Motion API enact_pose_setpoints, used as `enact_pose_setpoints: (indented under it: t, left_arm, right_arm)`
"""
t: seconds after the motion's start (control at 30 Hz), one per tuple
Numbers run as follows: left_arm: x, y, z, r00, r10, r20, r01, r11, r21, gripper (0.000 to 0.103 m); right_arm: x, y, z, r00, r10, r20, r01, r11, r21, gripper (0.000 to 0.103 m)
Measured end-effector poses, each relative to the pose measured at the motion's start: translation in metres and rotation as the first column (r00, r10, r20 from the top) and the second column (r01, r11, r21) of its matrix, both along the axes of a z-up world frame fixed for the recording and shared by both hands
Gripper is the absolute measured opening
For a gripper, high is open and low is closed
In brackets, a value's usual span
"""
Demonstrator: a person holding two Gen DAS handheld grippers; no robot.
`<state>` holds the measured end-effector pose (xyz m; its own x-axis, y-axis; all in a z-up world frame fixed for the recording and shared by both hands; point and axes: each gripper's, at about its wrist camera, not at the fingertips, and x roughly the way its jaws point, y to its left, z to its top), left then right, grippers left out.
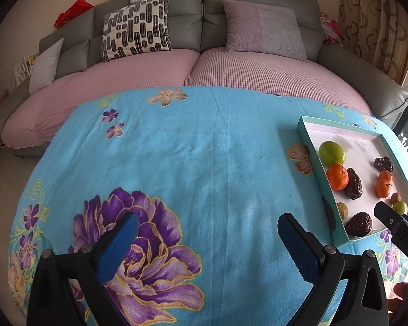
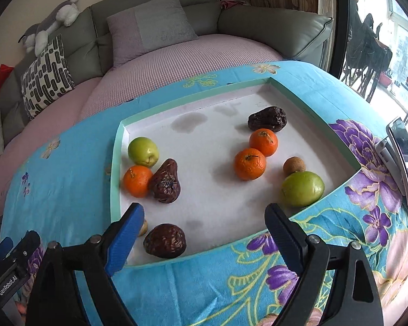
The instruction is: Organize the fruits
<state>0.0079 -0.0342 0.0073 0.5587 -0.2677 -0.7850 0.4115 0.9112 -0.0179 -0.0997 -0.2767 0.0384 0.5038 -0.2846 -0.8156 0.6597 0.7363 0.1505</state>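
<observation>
Right gripper (image 2: 204, 231) tilts down over the tray's (image 2: 117, 146) near edge, jaws wide and empty. Left gripper (image 1: 206, 233), equally wide and empty, hangs over bare cloth (image 1: 204, 149). Oranges (image 2: 249, 163), green fruit (image 2: 303, 189) and wrinkled dark fruit (image 2: 164, 240) lie scattered mid-frame in the tray.

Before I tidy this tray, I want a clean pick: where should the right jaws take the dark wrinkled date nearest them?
Probably across the near date's short width, coming from above. It lies lengthwise along the tray's near wall with bare floor beyond it. The right gripper is open and empty.
</observation>
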Motion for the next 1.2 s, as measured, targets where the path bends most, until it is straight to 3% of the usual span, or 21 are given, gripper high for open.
enact_pose_setpoints:
  t: [0.17, 0.3, 0.87, 1.2]
  left_arm:
    - [-0.018, 0.018, -0.001, 0.998, 0.061, 0.004, -0.061, 0.997, 0.052, 0.103]
    - [-0.024, 0.022, -0.005, 0.988, 0.143, 0.054, -0.151, 0.97, 0.191, 0.103]
    - [-0.012, 0.022, -0.023, 0.989, 0.132, -0.059, -0.116, 0.968, 0.224, 0.103]
    - [-0.014, 0.019, -0.022, 0.991, 0.119, -0.062, -0.102, 0.969, 0.223, 0.103]
  right_arm:
    - [-0.001, 0.035, -0.006, 0.994, 0.105, -0.04, -0.105, 0.994, -0.006, 0.091]
    - [-0.005, 0.054, -0.007, 0.986, 0.146, -0.075, -0.149, 0.988, -0.03, 0.091]
    - [-0.002, 0.058, -0.002, 0.98, 0.177, -0.09, -0.182, 0.982, -0.054, 0.091]
    - [0.0, 0.058, -0.003, 0.976, 0.193, -0.097, -0.198, 0.979, -0.049, 0.091]
